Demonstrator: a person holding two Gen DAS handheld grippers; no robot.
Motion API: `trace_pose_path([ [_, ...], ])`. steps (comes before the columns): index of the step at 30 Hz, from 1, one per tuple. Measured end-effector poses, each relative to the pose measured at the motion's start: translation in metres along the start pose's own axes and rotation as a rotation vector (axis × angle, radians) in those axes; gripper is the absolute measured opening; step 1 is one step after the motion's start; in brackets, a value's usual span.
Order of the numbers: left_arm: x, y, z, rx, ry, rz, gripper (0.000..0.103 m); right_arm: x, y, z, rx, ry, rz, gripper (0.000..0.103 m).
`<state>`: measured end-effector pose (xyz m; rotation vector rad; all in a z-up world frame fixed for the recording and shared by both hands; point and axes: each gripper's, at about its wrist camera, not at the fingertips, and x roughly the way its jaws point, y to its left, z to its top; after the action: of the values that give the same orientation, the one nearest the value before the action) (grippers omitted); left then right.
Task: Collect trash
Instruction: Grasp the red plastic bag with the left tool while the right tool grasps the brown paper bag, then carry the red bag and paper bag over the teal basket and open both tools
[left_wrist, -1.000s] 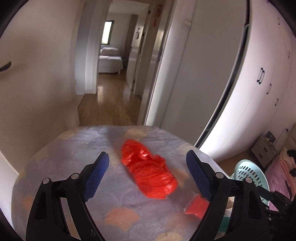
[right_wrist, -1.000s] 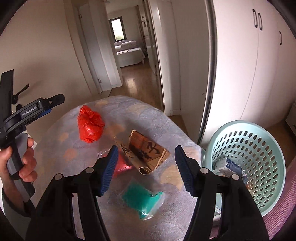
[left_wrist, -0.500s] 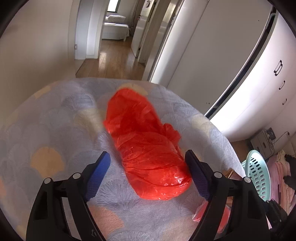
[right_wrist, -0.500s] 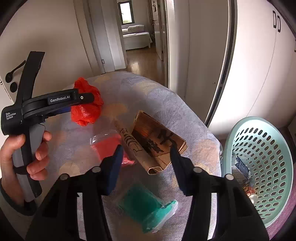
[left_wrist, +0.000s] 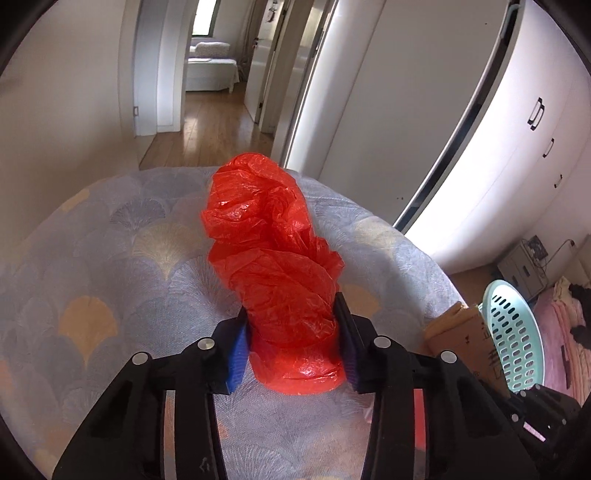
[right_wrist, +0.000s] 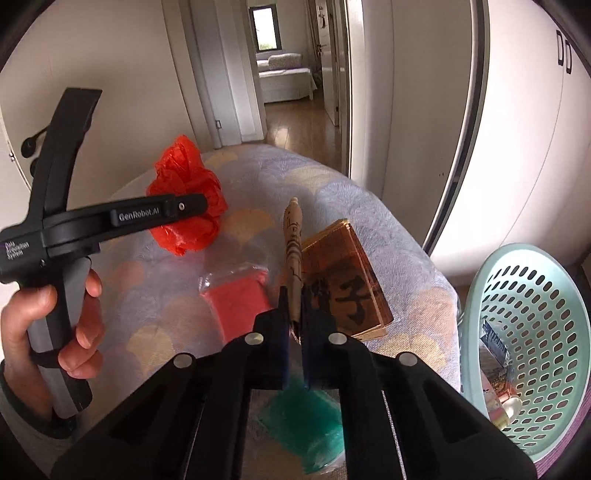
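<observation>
**Both grippers clamped on trash over the patterned table**

We hold our left gripper (left_wrist: 293, 341) clenched around the near end of a crumpled red plastic bag (left_wrist: 275, 258). Its two blue-padded fingers (left_wrist: 236, 352) press the bag from either side, and the rest of the bag bunches up and away from the gripper, toward the far edge of the table (left_wrist: 110, 258). From the right wrist view we see the same bag (right_wrist: 184, 206) beyond the left gripper's black frame (right_wrist: 110, 221), with our left hand (right_wrist: 55, 332) wrapped around the grey handle.

Our right gripper (right_wrist: 294, 325) is closed tight on the near end of a brown paper roll (right_wrist: 293, 251). The roll runs straight out from between the fingers, pointing toward the far side of the table. Just to its right, touching or nearly so, lies a flat brown paper packet with black characters (right_wrist: 343, 280). To the left of the roll sits a clear pouch with red contents (right_wrist: 236, 299), and under the gripper's fingers a clear pouch with green contents (right_wrist: 306, 421).

A pale green plastic basket (right_wrist: 524, 332) stands beside the table on the right, with a few wrappers already lying inside. In the left wrist view the basket (left_wrist: 513, 339) shows at the right edge, just past the brown packet (left_wrist: 461, 332).
</observation>
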<state>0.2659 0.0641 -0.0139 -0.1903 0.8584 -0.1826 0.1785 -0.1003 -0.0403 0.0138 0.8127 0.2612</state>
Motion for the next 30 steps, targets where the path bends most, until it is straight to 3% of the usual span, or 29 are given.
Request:
trace_pose_path([
  [8,-0.034,-0.022,0.0,0.059,-0.077,-0.072,0.038,-0.037,-0.017,0.007,0.043,-0.081,-0.014,0.004],
  [13,-0.058,-0.054,0.002,0.099,-0.121,-0.174,0.038,-0.072,-0.039,0.016,0.078,-0.152,-0.095,0.004],
  [18,-0.069,-0.106,-0.002,0.159,-0.113,-0.301,0.038,-0.103,-0.079,0.02,0.137,-0.202,-0.169,0.004],
  [24,-0.054,-0.177,-0.015,0.265,-0.093,-0.356,0.038,-0.121,-0.133,0.02,0.228,-0.21,-0.264,0.004],
  [30,-0.014,-0.234,-0.026,0.316,0.029,-0.4,0.038,-0.121,-0.185,0.011,0.324,-0.181,-0.313,0.004],
])
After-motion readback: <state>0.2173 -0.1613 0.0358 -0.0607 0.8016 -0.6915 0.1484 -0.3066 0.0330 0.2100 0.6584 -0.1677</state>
